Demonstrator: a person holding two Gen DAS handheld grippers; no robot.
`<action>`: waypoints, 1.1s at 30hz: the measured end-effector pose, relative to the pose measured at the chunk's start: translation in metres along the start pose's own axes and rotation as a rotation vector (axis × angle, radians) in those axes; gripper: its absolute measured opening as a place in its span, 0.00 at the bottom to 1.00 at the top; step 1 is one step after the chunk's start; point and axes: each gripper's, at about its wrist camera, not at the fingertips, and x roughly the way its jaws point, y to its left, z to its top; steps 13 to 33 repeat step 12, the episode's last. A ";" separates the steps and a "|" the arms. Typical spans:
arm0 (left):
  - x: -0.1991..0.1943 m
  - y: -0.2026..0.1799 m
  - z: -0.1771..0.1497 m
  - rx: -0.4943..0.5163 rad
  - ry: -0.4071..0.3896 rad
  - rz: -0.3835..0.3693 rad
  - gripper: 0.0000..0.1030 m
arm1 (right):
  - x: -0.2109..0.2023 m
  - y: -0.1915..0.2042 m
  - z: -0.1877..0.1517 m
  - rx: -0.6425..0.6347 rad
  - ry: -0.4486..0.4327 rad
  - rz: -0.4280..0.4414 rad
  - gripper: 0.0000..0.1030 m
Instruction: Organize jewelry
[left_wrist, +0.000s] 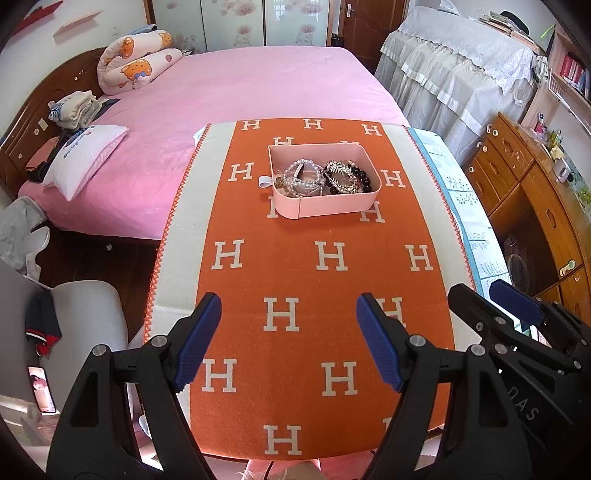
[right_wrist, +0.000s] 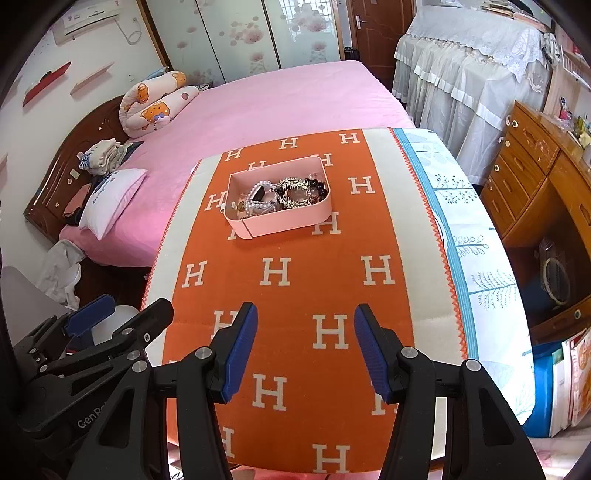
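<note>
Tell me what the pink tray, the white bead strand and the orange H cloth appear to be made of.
Pink tray: likely plastic, smooth matte walls, rounded corners. White bead strand: glossy round beads, pearl or imitation. Orange cloth: soft felt-like woven fabric, zigzag-stitched edge.

Each black claw (left_wrist: 288, 339) has ribbed blue pads (right_wrist: 240, 350) and silver screws.

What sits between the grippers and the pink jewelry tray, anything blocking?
Nothing visible. Only bare orange blanket lies between the left gripper, the right gripper and the pink tray. Both have open, empty fingers. The jewelry is piled tangled inside the tray, behind its near wall.
</note>
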 end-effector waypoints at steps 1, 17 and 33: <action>0.000 0.000 0.000 0.001 0.001 0.001 0.71 | 0.000 0.000 0.000 0.000 0.000 0.000 0.54; 0.003 -0.002 -0.001 0.009 0.008 -0.004 0.71 | 0.000 -0.002 0.002 0.005 -0.004 -0.002 0.54; 0.003 -0.002 -0.001 0.009 0.008 -0.004 0.71 | 0.000 -0.002 0.002 0.005 -0.004 -0.002 0.54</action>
